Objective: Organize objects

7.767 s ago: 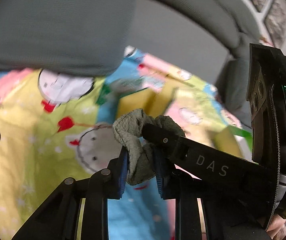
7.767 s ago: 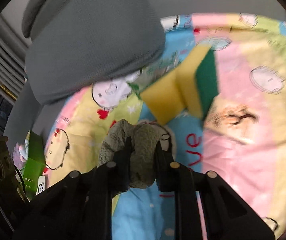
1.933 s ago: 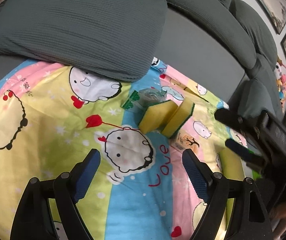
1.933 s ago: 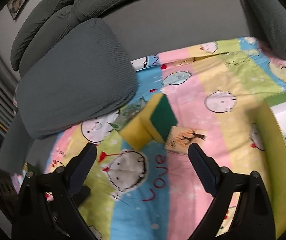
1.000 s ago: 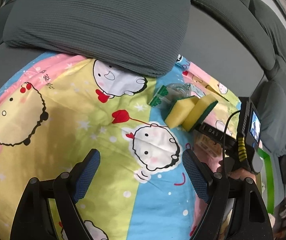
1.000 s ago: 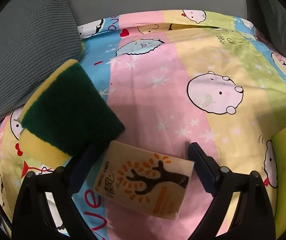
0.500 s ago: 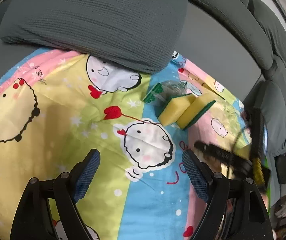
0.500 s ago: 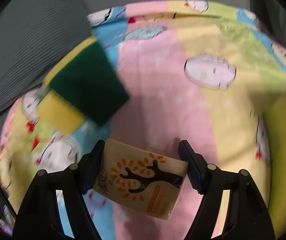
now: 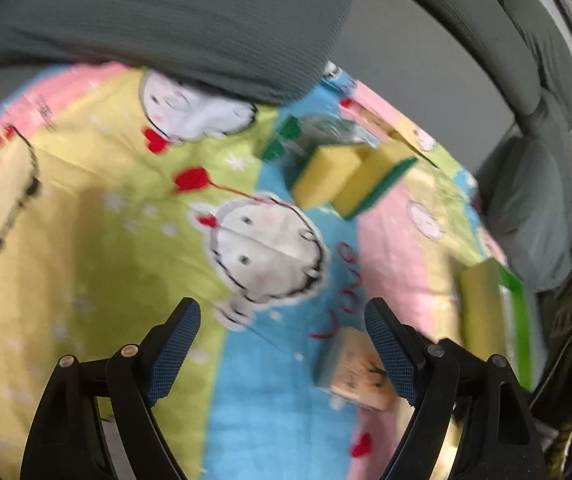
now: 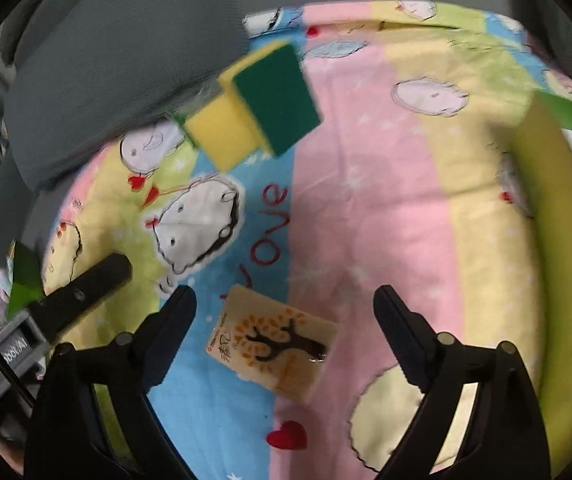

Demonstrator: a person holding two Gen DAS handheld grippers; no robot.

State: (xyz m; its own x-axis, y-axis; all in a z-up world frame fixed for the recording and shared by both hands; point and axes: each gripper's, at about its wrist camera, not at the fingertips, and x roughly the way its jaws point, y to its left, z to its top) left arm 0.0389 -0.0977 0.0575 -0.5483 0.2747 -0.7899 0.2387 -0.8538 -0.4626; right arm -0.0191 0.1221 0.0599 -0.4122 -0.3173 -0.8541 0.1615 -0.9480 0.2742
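A blanket lay spread over the seat of a sofa. A cushion rested on the blanket's far edge, against the sofa back. Two sponges stood side by side, touching, just in front of the cushion, with a crumpled wrapper wedged behind them. A small packet lay flat on the blanket, well nearer than the sponges, between the spread fingers of the right gripper. The left gripper hung to the packet's left, its right finger overlapping the packet's edge in the left wrist view. A box sat at the blanket's right side, beside the sofa's arm cushion.
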